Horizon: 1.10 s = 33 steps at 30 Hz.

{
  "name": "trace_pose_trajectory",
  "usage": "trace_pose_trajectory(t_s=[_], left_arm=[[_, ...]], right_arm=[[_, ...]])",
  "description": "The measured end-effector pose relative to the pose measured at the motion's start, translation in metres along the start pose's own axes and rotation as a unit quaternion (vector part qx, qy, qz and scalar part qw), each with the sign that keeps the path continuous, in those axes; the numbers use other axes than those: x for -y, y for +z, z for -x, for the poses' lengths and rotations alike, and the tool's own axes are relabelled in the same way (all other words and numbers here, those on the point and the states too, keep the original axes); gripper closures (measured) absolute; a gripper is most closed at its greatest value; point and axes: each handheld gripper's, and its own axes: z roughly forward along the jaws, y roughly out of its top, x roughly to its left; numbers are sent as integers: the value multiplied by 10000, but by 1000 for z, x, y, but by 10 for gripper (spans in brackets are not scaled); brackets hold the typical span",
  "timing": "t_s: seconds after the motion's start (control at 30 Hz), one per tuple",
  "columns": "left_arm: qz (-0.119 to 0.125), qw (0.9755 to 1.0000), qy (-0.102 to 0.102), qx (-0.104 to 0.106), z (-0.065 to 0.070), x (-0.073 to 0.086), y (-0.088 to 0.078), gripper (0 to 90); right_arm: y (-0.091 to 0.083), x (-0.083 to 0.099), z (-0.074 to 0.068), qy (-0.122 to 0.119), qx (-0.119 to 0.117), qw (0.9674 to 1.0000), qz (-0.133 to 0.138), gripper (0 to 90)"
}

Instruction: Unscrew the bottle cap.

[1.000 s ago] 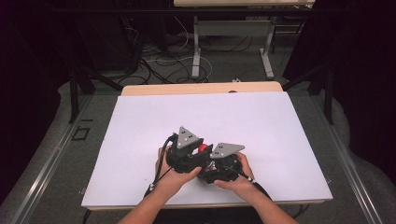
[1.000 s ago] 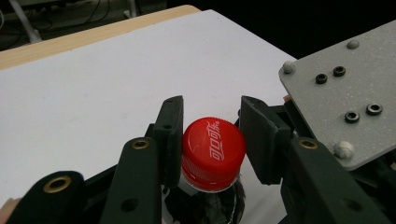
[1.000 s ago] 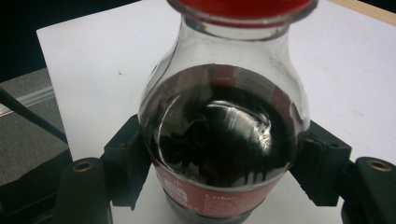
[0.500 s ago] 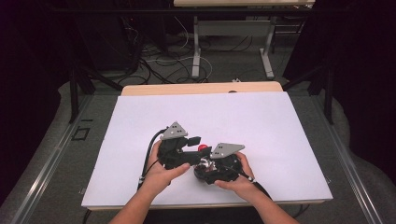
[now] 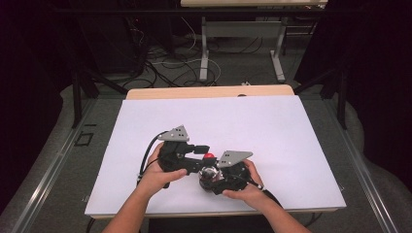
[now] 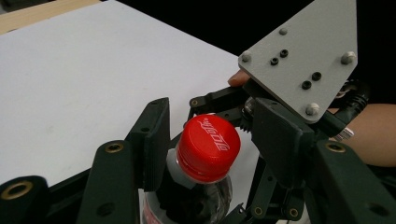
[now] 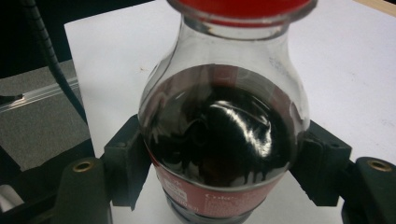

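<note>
While the clear plastic cola bottle (image 7: 223,135) is pinched by the right gripper (image 7: 224,172), the red screw cap (image 6: 208,147), loosely straddled by the just-narrowing left gripper (image 6: 215,149), should be squeezed squarely before twisting.

Bright table, dark surroundings, bottle glare

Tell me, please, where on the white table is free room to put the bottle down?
The white table is bare along its far half up to the wooden edge, and at the right, past the right gripper. It is crowded near the front middle, where both grippers and the bottle sit.
</note>
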Motion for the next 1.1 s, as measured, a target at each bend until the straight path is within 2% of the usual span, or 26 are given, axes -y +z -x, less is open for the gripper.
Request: trace_pose_trajectory(t_s=[0.1,0.27,0.3,0.43,0.6,0.67,0.7,0.73,0.87,0.93,1.0,1.03,1.1], left_arm=[[-36,9999,125,6,2,0,1,504],[-88,9999,70,-57,-2,-1,1,566],[-96,9999,70,-32,-2,-1,1,600],[-73,9999,101,-87,-1,0,1,611],[28,9991,52,-413,7,2,2,616],[38,9983,36,-580,10,1,4,616],[74,9976,-73,-684,13,2,5,617],[66,9970,-75,-773,14,1,5,617],[62,9918,-246,-1250,23,-1,10,618],[122,9864,-446,-1576,28,-2,14,618],[158,9820,-578,-1793,33,-2,17,618],[227,9783,-706,-1934,37,-2,19,618],[241,9730,-720,-2178,42,-1,22,618]], right_arm=[[0,0,0,-93,-86,9999,-7,291],[0,0,-1,-75,-102,9999,-11,291],[0,0,-2,-67,-123,9999,-50,291],[1,0,-2,-68,-81,9999,-56,291],[0,0,-1,-27,-17,10000,-80,291],[1,0,-2,-9,42,10000,-19,291],[1,0,-1,-2,32,10000,-34,292],[0,0,-1,-9,40,10000,-41,292],[0,0,0,81,161,9998,-44,291],[0,1,2,125,235,9996,-38,291],[1,1,2,141,266,9995,-41,292],[1,1,2,148,302,9994,-43,291],[1,1,0,176,375,9991,-84,291]])
